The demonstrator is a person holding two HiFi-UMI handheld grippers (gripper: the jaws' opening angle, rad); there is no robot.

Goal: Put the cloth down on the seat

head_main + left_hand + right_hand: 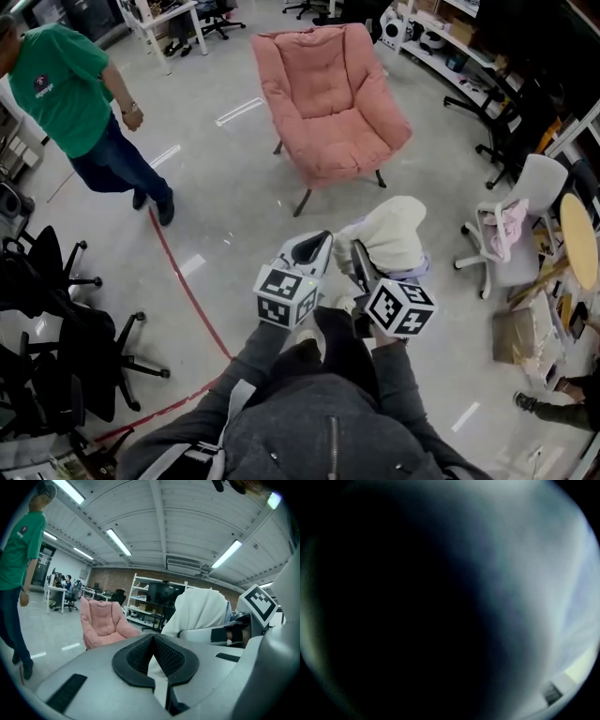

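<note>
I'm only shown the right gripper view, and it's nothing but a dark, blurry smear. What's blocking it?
Observer: A white cloth is draped over the right gripper and covers its camera.
Visitor: So where's the seat it's meant for?
Observer: A pink cushioned armchair stands ahead on the grey floor. The cloth is not on it yet.
Visitor: Is anybody else around?
Observer: Yes, a person in a green shirt is on the floor to the left of the armchair.
</note>
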